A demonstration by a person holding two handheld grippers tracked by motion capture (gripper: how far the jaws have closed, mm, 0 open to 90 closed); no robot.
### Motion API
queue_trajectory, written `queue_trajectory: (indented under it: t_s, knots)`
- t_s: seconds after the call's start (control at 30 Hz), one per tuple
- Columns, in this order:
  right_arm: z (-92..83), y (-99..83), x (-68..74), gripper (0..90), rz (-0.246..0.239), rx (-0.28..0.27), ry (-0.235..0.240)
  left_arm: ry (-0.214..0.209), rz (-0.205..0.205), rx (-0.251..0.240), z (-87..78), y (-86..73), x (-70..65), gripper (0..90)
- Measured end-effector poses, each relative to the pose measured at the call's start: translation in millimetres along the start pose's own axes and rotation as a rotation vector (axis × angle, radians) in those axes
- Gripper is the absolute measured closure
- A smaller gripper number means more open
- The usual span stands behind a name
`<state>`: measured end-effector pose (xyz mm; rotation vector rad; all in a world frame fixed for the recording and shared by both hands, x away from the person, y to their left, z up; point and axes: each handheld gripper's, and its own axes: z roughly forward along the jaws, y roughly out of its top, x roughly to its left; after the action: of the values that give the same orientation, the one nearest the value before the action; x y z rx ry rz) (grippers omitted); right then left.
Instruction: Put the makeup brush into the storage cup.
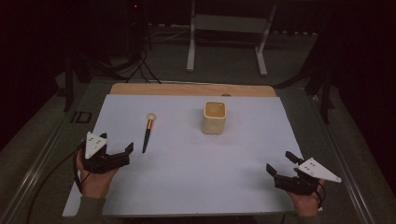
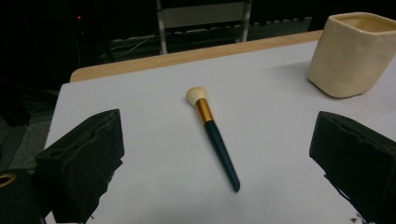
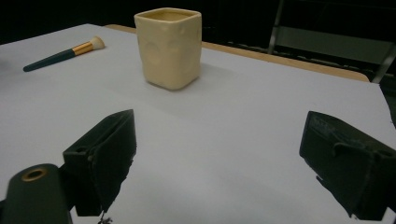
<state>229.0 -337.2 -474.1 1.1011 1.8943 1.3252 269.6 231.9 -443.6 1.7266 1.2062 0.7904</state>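
Note:
A makeup brush (image 1: 148, 133) with a dark teal handle, gold ferrule and cream bristles lies flat on the white sheet, bristles pointing away; it also appears as the brush (image 2: 214, 136) and the brush (image 3: 63, 54). A square cream cup (image 1: 215, 117) stands upright right of it, seen too as the cup (image 2: 351, 54) and the cup (image 3: 169, 46). My left gripper (image 1: 116, 143) is open near the front left, just short of the brush handle. My right gripper (image 1: 280, 162) is open at the front right, nothing between its jaws.
The white sheet (image 1: 196, 158) covers a wooden table whose far edge (image 1: 191, 88) shows. A metal stand (image 1: 226, 32) and cables lie on the floor beyond. Metal rails run along both sides of the table.

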Motion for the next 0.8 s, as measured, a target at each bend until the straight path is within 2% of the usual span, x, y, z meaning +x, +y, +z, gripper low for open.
queue_trajectory:
  t_s: [0.13,0.43,0.8]
  knots:
    - [0.6,0.1,0.4,10.9,-0.005,0.001,0.004,0.007,0.022,0.014,10.9,6.4,-8.2,4.4]
    - [0.5,0.4,1.0,10.9,-0.01,0.003,0.004,-0.006,0.018,0.014,29.0,15.7,-18.4,4.9]
    - [0.4,0.8,1.8,10.9,-0.014,0.001,0.005,0.003,0.045,0.032,51.9,25.1,-29.3,5.2]
